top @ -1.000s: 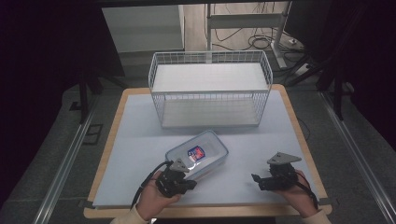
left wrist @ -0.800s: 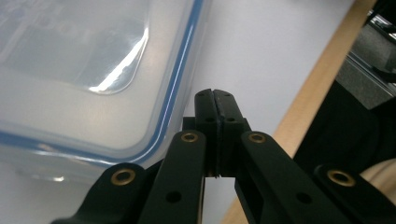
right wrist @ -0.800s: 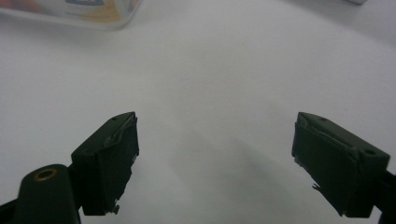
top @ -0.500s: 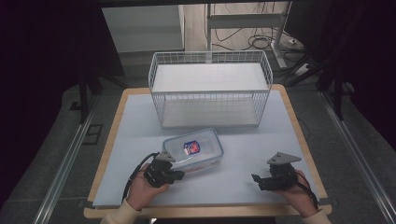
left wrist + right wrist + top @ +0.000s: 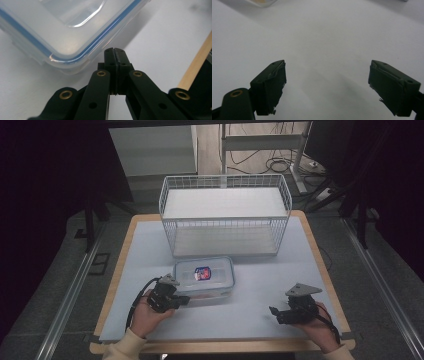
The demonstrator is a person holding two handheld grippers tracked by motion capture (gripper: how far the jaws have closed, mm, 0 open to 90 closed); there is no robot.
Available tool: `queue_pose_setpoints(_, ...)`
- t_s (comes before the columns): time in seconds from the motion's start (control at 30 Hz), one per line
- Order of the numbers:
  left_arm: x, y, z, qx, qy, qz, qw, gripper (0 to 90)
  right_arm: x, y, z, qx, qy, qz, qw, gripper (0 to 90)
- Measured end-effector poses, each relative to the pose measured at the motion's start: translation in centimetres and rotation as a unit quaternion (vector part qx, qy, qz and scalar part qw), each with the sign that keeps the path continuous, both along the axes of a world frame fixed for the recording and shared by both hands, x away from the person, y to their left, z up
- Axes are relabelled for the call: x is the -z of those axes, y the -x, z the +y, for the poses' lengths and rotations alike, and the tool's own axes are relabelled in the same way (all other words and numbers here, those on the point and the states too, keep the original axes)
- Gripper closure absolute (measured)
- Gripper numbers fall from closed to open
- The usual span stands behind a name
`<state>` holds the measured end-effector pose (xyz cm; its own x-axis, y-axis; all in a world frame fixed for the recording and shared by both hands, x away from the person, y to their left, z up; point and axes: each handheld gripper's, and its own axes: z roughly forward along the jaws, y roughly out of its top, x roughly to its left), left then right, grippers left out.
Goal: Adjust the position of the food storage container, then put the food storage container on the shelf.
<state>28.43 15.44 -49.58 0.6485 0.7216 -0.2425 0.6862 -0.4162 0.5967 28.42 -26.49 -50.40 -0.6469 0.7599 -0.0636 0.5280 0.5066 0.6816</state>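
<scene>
A clear plastic container with a blue-rimmed lid [image 5: 204, 276] lies flat on the pale table, just in front of the wire basket. Its lid carries a small red and blue label. My left gripper [image 5: 185, 299] sits at the container's near left corner, jaws shut with nothing between them. In the left gripper view the shut tips [image 5: 115, 50] rest just beside the rounded corner of the container [image 5: 62, 32]. My right gripper [image 5: 273, 313] stands open near the front right of the table, its fingers [image 5: 270, 85] spread wide over bare table.
A white wire basket [image 5: 225, 215] with two solid white shelves stands at the back middle of the table [image 5: 140, 255]. The table's wooden edge [image 5: 197, 65] runs close to my left gripper. Dark floor and metal rails flank both sides.
The container has turned from tilted to square with the table and slid slightly toward the basket. My left gripper has moved left to the container's near corner. The right gripper has stayed still.
</scene>
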Motion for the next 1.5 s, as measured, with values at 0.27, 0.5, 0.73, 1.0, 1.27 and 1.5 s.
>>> queue_pose_setpoints(0.27, 0.1, -0.5, 0.6, -0.011, 0.007, 0.004, 0.9999, 90.0, 0.0, 0.0, 0.0, 0.000, 0.000, 0.000, 1.0000, 14.9)
queue_pose_setpoints(0.5, 0.0, 0.0, 0.8, -0.009, 0.027, 0.007, 0.9996, 90.0, 0.0, 0.0, 0.0, 0.000, 0.000, -0.001, 1.0000, 14.9)
queue_pose_setpoints(0.73, -1.9, 1.6, 2.0, -0.024, 0.066, -0.031, 0.9971, 86.7, -0.2, -0.1, -0.1, -0.001, -0.005, -0.004, 1.0000, 14.9)
queue_pose_setpoints(1.0, -2.7, 1.9, 2.8, -0.064, 0.103, -0.058, 0.9909, 37.3, -0.2, -0.1, 0.0, -0.002, -0.005, -0.005, 1.0000, 14.9)
queue_pose_setpoints(1.27, -2.5, 1.5, 3.2, -0.074, 0.117, -0.051, 0.9891, 23.3, -0.2, 0.0, 0.1, -0.004, -0.006, -0.007, 0.9999, 14.9)
queue_pose_setpoints(1.5, -2.5, 1.3, 3.6, -0.081, 0.098, -0.059, 0.9901, 19.0, -0.3, 0.0, 0.0, -0.005, -0.008, -0.010, 0.9999, 14.9)
